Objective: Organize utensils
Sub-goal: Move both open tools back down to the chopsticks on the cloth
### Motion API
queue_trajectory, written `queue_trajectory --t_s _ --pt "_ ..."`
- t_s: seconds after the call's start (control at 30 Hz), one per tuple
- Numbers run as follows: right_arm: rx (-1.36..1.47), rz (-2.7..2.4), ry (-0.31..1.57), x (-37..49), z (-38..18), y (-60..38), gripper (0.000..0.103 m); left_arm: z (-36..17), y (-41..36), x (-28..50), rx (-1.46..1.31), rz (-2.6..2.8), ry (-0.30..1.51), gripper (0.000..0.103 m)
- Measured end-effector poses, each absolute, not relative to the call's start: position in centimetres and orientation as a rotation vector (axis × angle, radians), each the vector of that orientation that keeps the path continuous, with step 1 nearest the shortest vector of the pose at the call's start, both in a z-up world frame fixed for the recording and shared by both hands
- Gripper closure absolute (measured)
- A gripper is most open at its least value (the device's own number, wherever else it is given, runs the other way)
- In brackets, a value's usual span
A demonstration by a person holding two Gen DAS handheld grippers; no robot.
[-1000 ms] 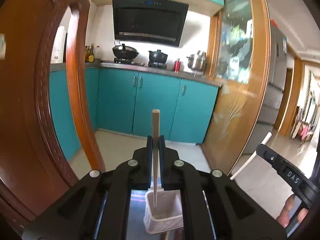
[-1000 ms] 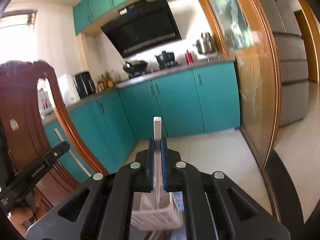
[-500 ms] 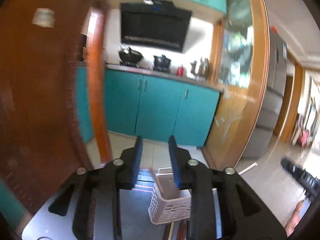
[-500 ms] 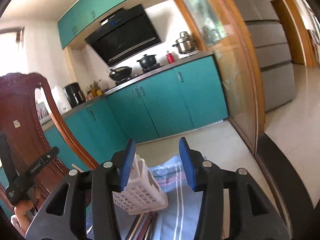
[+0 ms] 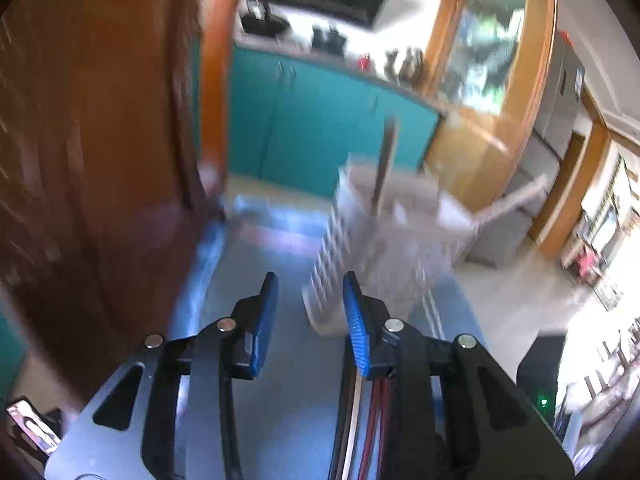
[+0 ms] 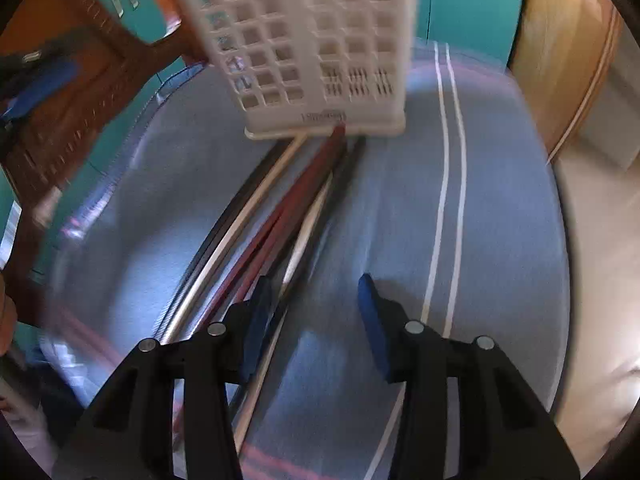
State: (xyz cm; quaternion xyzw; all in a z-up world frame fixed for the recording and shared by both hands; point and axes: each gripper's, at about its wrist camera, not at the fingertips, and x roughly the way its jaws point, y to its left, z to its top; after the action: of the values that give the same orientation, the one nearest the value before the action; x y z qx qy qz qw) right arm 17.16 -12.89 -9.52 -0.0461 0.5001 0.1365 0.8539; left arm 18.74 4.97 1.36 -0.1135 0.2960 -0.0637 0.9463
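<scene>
A white lattice basket (image 6: 320, 48) stands upright on a blue-grey striped cloth (image 6: 500, 220). Several chopsticks (image 6: 288, 208), dark red, pale and black, lie side by side on the cloth in front of it. In the blurred left wrist view the basket (image 5: 384, 240) holds sticks (image 5: 384, 168) that poke up above its rim. My left gripper (image 5: 308, 304) is open with nothing between its blue pads, low over the cloth just left of the basket. My right gripper (image 6: 312, 312) is open and empty, tilted down, its left finger (image 6: 256, 320) over the lying chopsticks.
A carved brown wooden chair back (image 5: 100, 140) rises close on the left. Teal kitchen cabinets (image 5: 320, 120) and a wood-framed glass door (image 5: 500, 80) stand behind. A phone (image 5: 32, 428) lies at the lower left. Pale floor (image 6: 592, 240) lies to the right of the cloth.
Both grippers let go of the chopstick each held over the basket and opened. Both then dropped towards the cloth, the right one tipping down steeply over the lying chopsticks.
</scene>
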Motion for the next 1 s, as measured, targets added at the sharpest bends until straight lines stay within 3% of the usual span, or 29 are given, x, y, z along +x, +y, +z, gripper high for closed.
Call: queue_trajectory --t_s 0.5,1.0 --pt "0.096 0.174 1.029 18.9 -9.8 -20.5 0.06 -7.5 0.2 21.8 -0.059 -0.274 1.014 0.068" --pt "0.042 0.104 1.003 18.0 -9.2 -21.0 0.06 -9.0 -0.2 22.5 -0.04 -0.217 1.014 0.068"
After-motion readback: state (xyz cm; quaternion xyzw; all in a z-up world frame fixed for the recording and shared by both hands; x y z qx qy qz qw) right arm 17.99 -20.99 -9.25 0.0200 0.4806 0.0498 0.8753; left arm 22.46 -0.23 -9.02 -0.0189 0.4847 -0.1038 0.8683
